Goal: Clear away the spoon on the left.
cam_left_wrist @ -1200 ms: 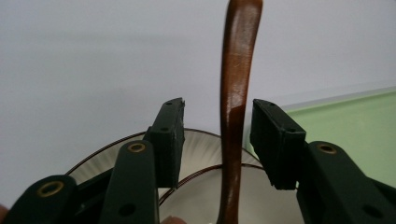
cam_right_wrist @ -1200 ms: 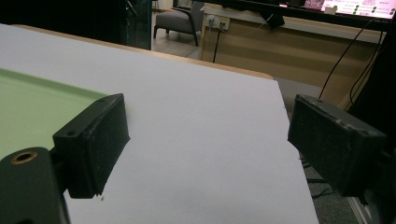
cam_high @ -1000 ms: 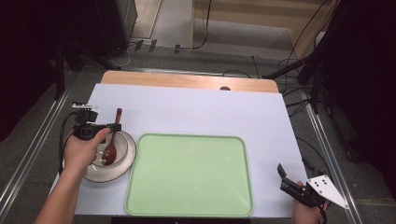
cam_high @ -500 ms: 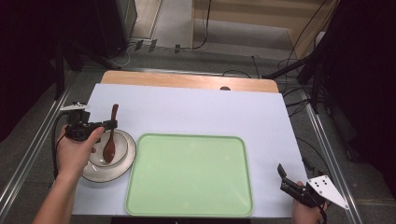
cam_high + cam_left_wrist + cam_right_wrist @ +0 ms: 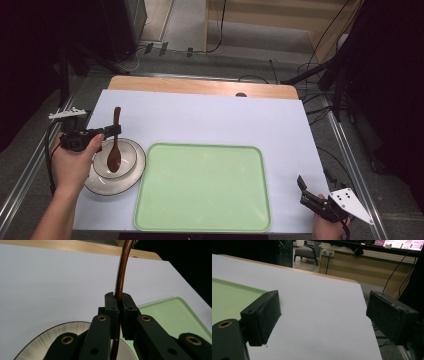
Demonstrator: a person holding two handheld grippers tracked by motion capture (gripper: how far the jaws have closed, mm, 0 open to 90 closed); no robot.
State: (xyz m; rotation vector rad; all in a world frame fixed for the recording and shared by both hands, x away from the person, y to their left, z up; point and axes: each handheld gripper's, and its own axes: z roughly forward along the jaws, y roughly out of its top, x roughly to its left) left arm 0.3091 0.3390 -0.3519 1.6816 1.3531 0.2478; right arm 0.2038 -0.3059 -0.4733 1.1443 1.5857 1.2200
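A brown wooden spoon hangs nearly upright over a small bowl that sits on a pale plate at the table's left. My left gripper is shut on the spoon's handle, about midway along it. In the left gripper view the curved spoon handle rises between the closed jaws of the left gripper, with the plate's rim below. My right gripper rests open at the table's front right corner. In its own view the right gripper has nothing between its wide-apart jaws.
A light green tray lies at the front middle, right beside the plate; its corner shows as the tray and the tray in the gripper views. The white table top ends in a wooden strip at the back.
My left hand has risen and drawn slightly left and back, lifting the spoon from the bowl so that it hangs above it. The right gripper has stayed still.
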